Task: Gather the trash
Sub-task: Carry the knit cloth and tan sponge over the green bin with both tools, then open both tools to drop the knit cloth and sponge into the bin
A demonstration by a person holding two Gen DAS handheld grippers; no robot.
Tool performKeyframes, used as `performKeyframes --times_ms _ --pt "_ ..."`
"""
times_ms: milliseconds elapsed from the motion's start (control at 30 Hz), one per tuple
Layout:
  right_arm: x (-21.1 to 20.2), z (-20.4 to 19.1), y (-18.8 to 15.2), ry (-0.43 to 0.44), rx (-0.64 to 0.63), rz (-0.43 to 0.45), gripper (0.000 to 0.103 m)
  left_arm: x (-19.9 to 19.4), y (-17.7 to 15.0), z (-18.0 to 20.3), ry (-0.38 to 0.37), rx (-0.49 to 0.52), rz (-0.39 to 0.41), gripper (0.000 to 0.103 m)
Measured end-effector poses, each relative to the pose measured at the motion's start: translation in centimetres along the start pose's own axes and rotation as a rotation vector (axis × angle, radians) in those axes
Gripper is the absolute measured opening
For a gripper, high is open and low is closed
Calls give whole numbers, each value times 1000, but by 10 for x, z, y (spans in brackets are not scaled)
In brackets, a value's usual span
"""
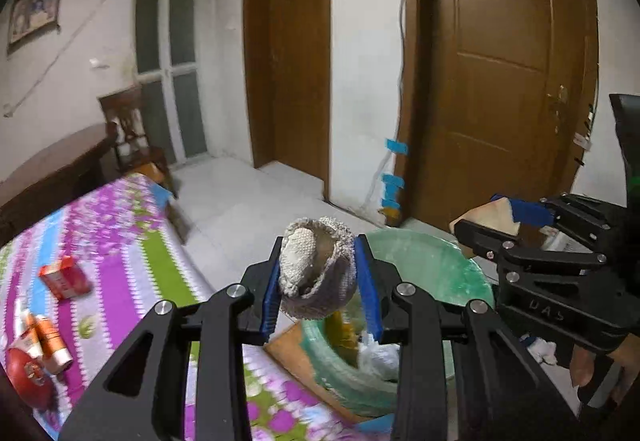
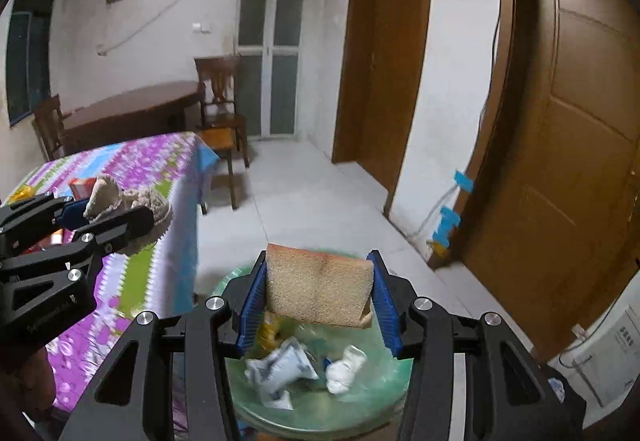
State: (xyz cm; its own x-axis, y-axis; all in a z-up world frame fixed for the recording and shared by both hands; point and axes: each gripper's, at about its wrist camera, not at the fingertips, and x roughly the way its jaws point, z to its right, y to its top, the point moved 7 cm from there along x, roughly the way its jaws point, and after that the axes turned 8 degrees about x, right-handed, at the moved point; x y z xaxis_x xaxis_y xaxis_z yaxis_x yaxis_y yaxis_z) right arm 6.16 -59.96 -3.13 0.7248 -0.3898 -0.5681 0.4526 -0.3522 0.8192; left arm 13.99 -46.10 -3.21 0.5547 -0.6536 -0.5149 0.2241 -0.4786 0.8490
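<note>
On the left, our left gripper point(image 1: 318, 283) clamps a grey crumpled rag point(image 1: 316, 269) near the edge of the flowered table point(image 1: 132, 241), above the near rim of the green bin point(image 1: 432, 265). To the right, our right gripper point(image 2: 320, 301) grips a tan sponge point(image 2: 318, 287) directly over the bin's opening, so we judge it nearer a straight-down drop.

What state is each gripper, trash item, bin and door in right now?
left gripper: shut on the grey rag, held above the bin.
right gripper: shut on the tan sponge, held over the bin.
green bin: open-topped, holding crumpled white paper and yellow scraps.
near brown door: closed.
orange box: lying on the floral tablecloth.
</note>
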Motion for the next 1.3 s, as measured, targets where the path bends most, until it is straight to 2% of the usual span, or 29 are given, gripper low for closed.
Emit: performKeyframes --times_ms 133,267,500,733,1233,1267,1300 --pt "34 27 -10 17 23 -112 49 34 -2 16 -64 8 -83 32" --pt "71 36 -20 33 36 -210 49 69 -13 28 -125 8 -182 32" --pt "119 45 -45 42 41 -327 49 106 -37 42 -148 25 -292 32" --pt "135 46 -64 52 61 -361 49 120 -50 45 -151 26 -336 32" --pt "136 50 -67 62 68 -357 49 126 -51 43 -149 12 -357 36" --pt "137 50 -68 61 68 -357 51 126 -52 43 -148 13 -359 38" --pt "137 50 -68 58 70 -353 56 126 -52 43 -146 13 -359 42"
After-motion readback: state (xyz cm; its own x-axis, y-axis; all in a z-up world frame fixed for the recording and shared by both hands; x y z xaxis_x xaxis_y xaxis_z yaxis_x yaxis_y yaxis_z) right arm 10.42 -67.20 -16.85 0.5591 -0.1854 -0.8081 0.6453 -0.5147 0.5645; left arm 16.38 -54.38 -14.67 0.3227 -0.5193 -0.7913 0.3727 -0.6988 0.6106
